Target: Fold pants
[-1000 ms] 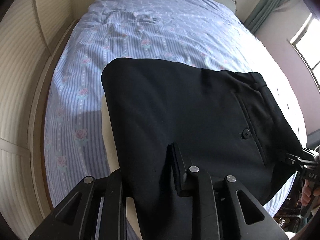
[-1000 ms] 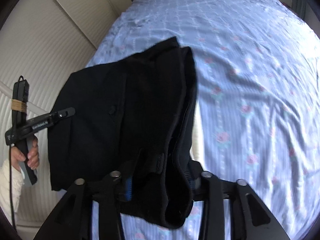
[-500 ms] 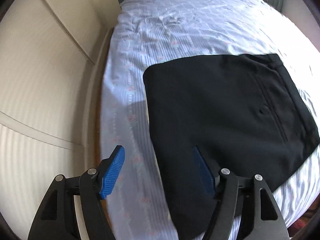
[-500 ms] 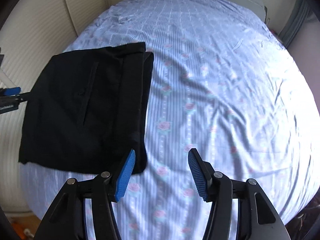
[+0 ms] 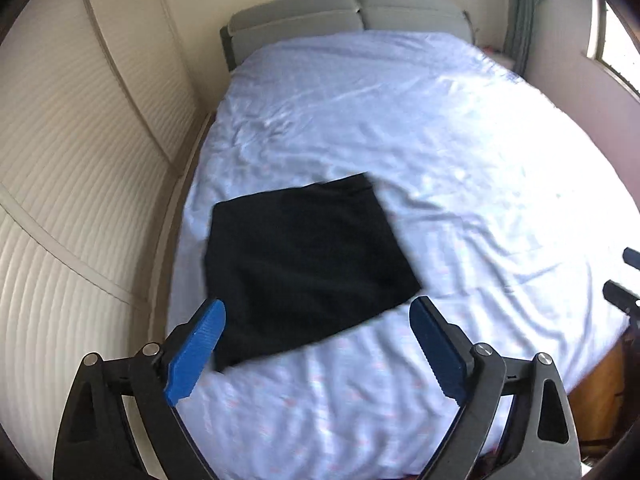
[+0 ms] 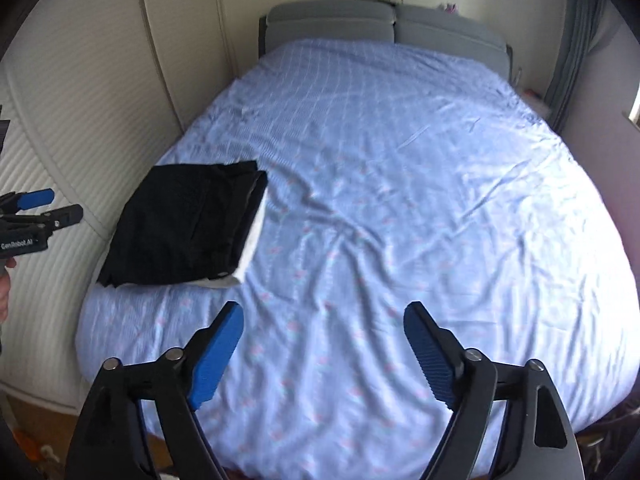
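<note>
Left gripper (image 5: pixel 316 344) and right gripper (image 6: pixel 322 346): jaws spread, just been opening, nothing between them. Black pants (image 5: pixel 304 264) lie folded near the bed (image 5: pixel 460 168) foot's left corner. Judgement: fold looks done; withdraw without snagging it.

We look down our right gripper (image 6: pixel 323 346), whose blue-padded jaws have just been opening and now stand wide with nothing between them, only the sheet below. The bed (image 6: pixel 400 208), in a pale blue patterned sheet with creases, fills the view. The black pants (image 6: pixel 184 226) lie folded into a compact rectangle near the bed's left edge, toward its near corner, with a strip of white showing under their right and near sides. At the left border our left gripper (image 6: pixel 34 216) shows off the bed, apart from the pants, its jaws parted. Grey cushions (image 6: pixel 384 24) line the far end.
</note>
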